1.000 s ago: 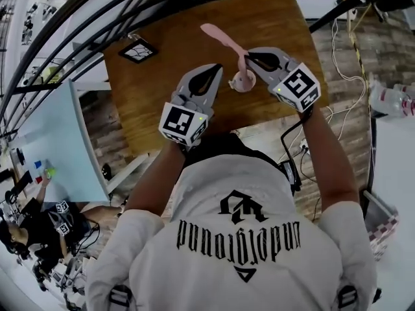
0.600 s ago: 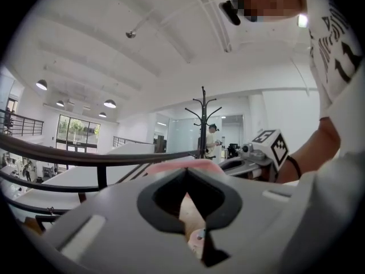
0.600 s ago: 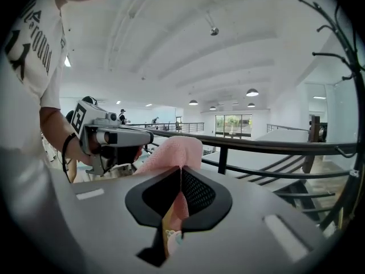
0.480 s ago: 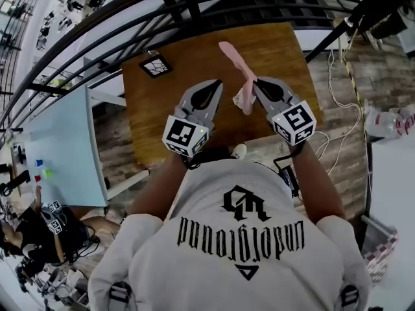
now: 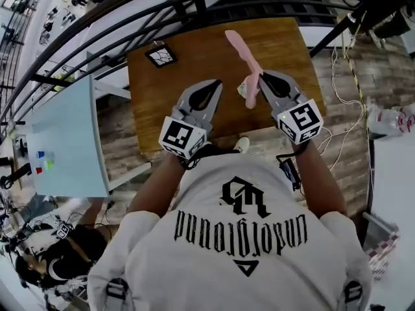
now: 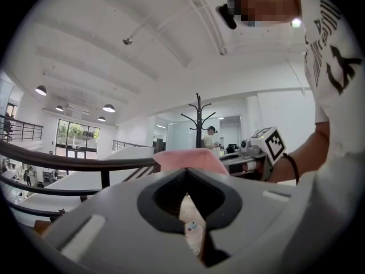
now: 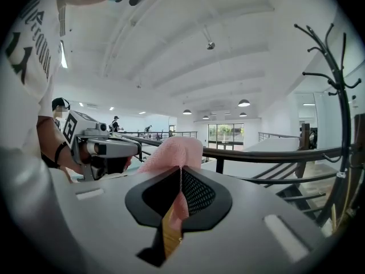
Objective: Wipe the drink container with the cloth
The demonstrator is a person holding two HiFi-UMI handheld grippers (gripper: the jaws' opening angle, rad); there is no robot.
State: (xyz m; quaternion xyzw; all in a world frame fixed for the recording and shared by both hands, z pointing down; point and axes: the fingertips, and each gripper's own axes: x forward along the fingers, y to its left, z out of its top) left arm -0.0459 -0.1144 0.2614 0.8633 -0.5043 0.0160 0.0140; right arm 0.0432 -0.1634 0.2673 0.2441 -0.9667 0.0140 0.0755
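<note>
the cloth (image 5: 243, 54) is a soft, light pink strip. it droops, folds under its own weight and will mould round whatever it is pressed on. a pinch anywhere along it holds. a pinch near one end, as here, leaves a long free tail, so bunching it closer to the fingers would probably give a firmer wiping pad.

the right gripper (image 5: 261, 76) has its fingers (image 7: 245, 210) clenched on the cloth (image 7: 174, 150). the fabric runs down through the slit between them and bulges out past the tips.

the drink container (image 5: 242, 87) looks like a small pale bottle with a cap, likely light, smooth and easy to tip or send skidding. it would best be taken round the body, below the cap, so it stays put against the rubbing.

it sits on the wooden worktop (image 5: 188, 63) just beside the hanging end of the cloth and near the right gripper's tips. whether it is upright or lying down cannot be told.

the left gripper (image 5: 217, 83) has its fingers (image 6: 114, 221) closed tip to tip on nothing. the drink container (image 6: 191, 228) shows only through the gap low between them, on the surface beyond and apart from them. the wiping looks not yet begun, since nothing steadies the bottle.
</note>
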